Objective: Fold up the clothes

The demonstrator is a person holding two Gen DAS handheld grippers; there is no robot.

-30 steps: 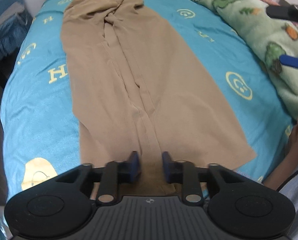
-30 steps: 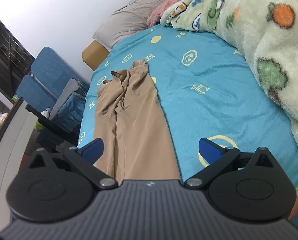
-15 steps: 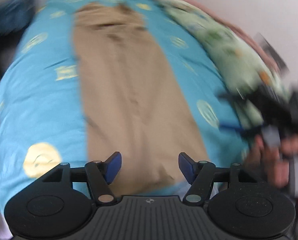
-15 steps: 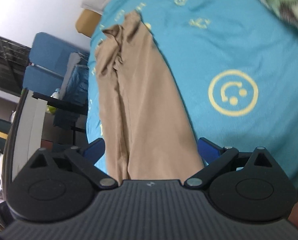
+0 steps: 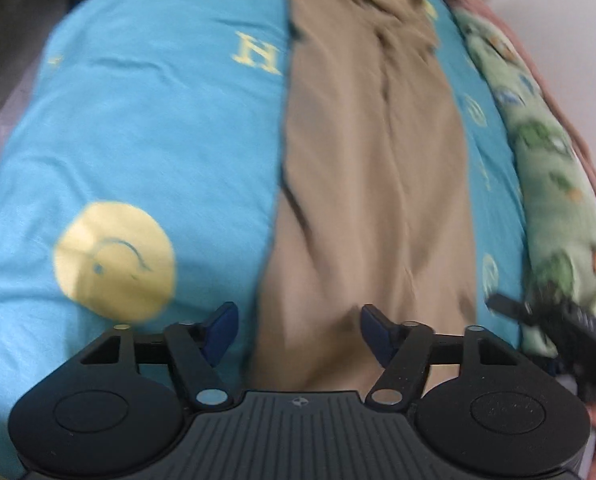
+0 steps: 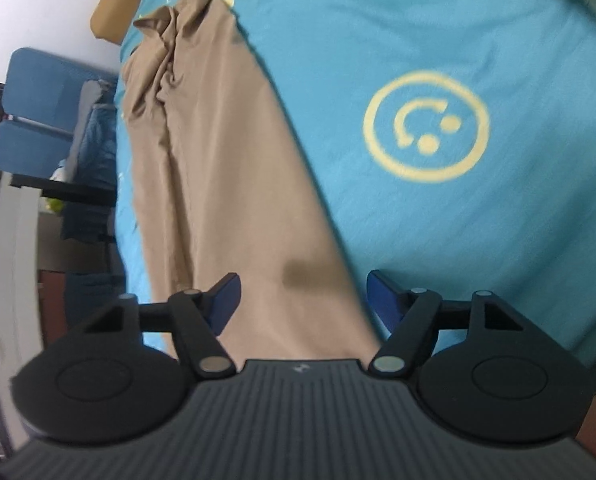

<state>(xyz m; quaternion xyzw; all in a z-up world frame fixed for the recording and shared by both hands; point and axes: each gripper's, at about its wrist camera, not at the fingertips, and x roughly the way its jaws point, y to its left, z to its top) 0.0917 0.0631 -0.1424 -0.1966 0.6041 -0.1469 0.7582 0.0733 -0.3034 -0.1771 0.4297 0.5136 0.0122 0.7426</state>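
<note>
While both tools close in on the near end of the garment, treat the step in hand as a two-point pickup of that edge. The tan trousers (image 5: 374, 168) lie lengthwise on the blue bedsheet (image 5: 146, 128), stretched flat away from the cameras, with the bunched end at the far side and a green patterned blanket (image 5: 554, 184) along one flank. The left gripper (image 5: 296, 330) stands partly spread and is closing; its left finger is over bare sheet and its right finger over cloth, so the trousers' left edge runs between the jaws, not yet pinched. The right gripper (image 6: 302, 300) is likewise partly spread and closing, straddling the right edge of the fabric, with nothing clamped. For a clean fold, each tool should probably bite the hem at matching depth, one near each corner, and catch all layers rather than the top one alone. Avoid pinching the sheet beneath; a slight lift before carrying would reveal that fault. Keep the two grips level so that the edge travels straight toward the far end.
</note>
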